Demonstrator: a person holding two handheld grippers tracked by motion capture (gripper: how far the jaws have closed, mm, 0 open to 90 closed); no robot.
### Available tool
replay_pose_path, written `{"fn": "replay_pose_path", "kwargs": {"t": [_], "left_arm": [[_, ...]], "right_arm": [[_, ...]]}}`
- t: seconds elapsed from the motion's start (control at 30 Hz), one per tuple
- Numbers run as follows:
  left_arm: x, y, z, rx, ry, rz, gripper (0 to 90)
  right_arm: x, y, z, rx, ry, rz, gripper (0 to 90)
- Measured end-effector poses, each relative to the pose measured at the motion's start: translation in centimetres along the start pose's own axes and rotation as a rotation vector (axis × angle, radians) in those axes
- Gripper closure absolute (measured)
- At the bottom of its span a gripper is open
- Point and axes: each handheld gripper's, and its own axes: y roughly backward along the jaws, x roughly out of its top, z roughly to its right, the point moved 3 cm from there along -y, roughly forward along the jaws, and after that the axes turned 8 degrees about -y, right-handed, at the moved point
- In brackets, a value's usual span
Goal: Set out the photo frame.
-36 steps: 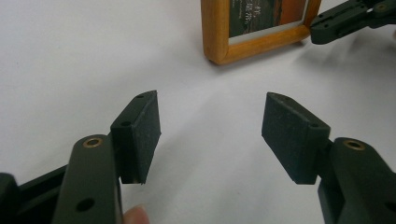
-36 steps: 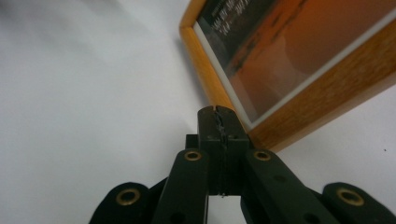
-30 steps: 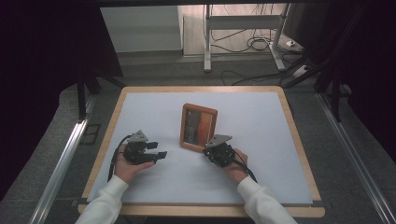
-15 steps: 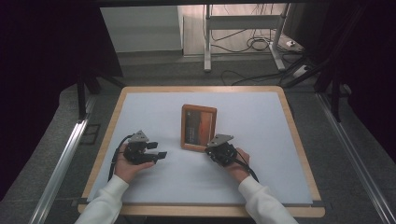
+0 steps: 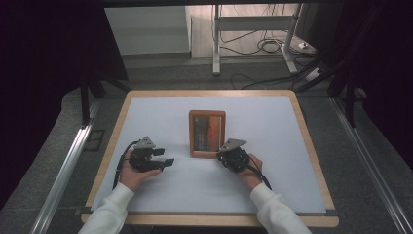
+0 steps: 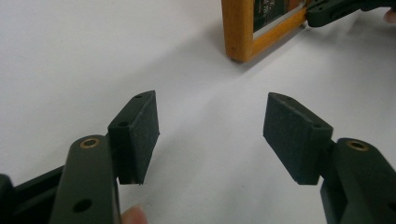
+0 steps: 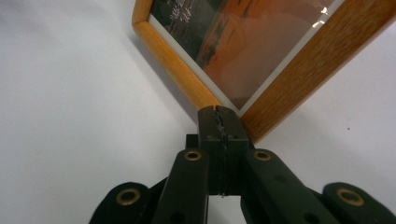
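So there's a wooden picture frame [image 5: 207, 133] lying flat around the middle of the table [image 5: 292, 195], a bit closer to the near edge than the far one, long sides running front to back. The table has a white top with a light wood border showing round the edges.

The right gripper [image 5: 229, 157] sits just off the frame's near right corner. Its jaws are pressed fully together with nothing between them. In the right gripper view the closed tips [image 7: 218, 122] are right up against that corner of the picture frame [image 7: 261, 56], where the two wooden rails meet. Looks like touching, or as good as. It's not gripping the frame, just nosed up to the corner. You can see an orange and dark print under the glass.

The left gripper [image 5: 164, 163] is resting on the white top near the left side, toward the near edge, and well clear of the frame. Its jaws are spread wide and empty, only bare white surface between the pads [image 6: 140, 133]. From the left gripper view you can make out the frame's near left corner [image 6: 239, 32] farther off, with the other gripper's tip [image 6: 327, 11] at the bottom rail.

Both hands are low on the table, white sleeves coming in from the near edge.
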Motion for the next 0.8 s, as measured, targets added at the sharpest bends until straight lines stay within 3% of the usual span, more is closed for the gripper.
{"fn": "replay_pose_path", "kwargs": {"t": [0.3, 0.6, 0.8], "left_arm": [[0.1, -0.1, -0.1, -0.001, -0.001, -0.001, 35.1], [0.2, -0.3, 0.0, -0.003, -0.008, -0.001, 35.0], [0.2, -0.1, -0.1, 0.001, -0.014, -0.002, 34.8]], "right_arm": [[0.4, 1.0, -0.5, 0.014, 0.001, 0.042, 90.0], [0.0, 2.7, 0.6, 0.015, -0.032, 0.069, 90.0], [-1.2, 4.5, 1.0, 0.019, -0.058, 0.077, 90.0]]}}
